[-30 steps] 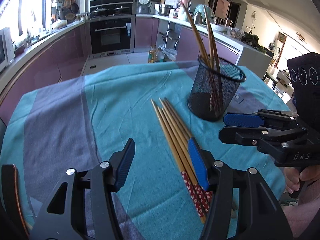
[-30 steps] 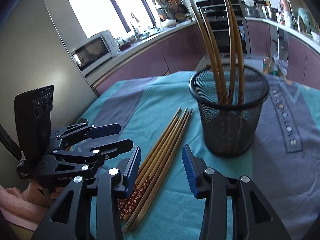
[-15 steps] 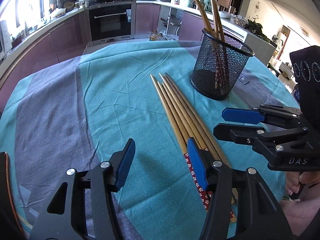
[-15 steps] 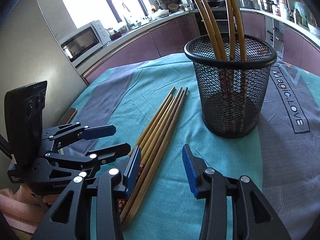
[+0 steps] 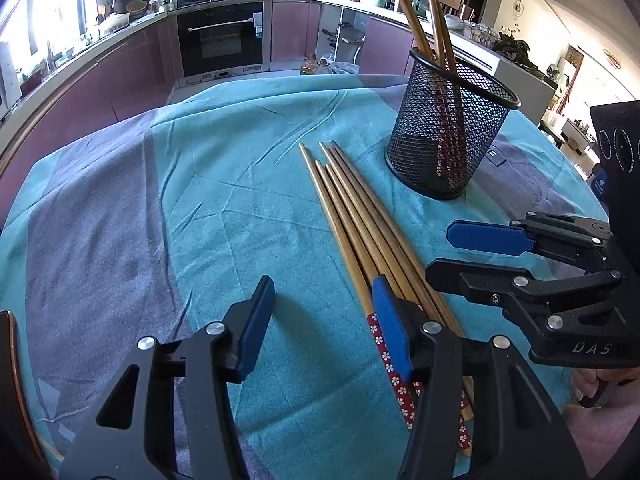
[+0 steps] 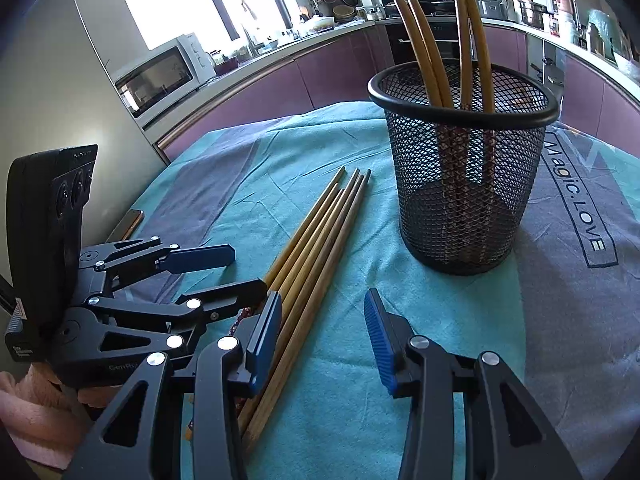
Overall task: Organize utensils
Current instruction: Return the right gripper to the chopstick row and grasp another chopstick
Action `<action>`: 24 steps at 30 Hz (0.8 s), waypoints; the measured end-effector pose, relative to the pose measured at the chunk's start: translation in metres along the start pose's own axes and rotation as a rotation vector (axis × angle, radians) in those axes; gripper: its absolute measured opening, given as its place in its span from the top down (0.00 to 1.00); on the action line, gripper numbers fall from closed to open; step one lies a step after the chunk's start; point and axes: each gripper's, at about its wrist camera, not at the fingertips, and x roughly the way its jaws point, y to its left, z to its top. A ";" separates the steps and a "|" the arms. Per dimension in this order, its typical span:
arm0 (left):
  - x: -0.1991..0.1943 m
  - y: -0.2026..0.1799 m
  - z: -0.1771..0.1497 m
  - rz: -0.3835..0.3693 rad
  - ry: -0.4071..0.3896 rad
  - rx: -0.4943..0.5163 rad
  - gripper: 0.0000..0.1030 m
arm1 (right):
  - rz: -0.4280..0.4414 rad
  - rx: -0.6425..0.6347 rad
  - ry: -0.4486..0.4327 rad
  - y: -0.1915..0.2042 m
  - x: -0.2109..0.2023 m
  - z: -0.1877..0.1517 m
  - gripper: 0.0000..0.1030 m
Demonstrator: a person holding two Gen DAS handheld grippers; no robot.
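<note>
Several bamboo chopsticks (image 5: 360, 216) (image 6: 320, 240) with red flowered handles lie bundled on the teal cloth. A black mesh cup (image 5: 448, 140) (image 6: 460, 200) stands behind them, holding several upright chopsticks (image 6: 468, 40). My left gripper (image 5: 320, 300) (image 6: 244, 270) hovers low at the bundle's handle end. Its jaws are closing, with only cloth between them; its right finger lies over the bundle's left edge. My right gripper (image 6: 322, 308) (image 5: 440, 252) is open just beside it. Its left finger covers the bundle, and the outermost sticks show below the gap.
A teal and grey tablecloth (image 5: 200, 200) covers the round table. A brown flat object (image 6: 128, 222) lies near the table's left edge. Kitchen counters, an oven (image 5: 220, 40) and a microwave (image 6: 160, 76) stand beyond the table. A hand and a pink sleeve (image 6: 24, 408) hold the left gripper.
Both grippers have sunk and tipped down toward the chopsticks, which now look larger and nearer. The left jaws have narrowed a little. The chopsticks and cup have not moved.
</note>
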 end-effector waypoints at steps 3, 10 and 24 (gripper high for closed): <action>0.001 0.002 0.000 0.001 0.000 -0.005 0.54 | -0.007 -0.006 0.001 0.002 0.002 0.001 0.60; 0.005 0.005 0.005 -0.009 0.007 -0.007 0.61 | -0.038 -0.018 0.005 0.005 0.009 0.002 0.61; 0.016 0.003 0.018 -0.039 0.024 -0.011 0.79 | -0.089 -0.036 0.030 0.003 0.011 0.003 0.74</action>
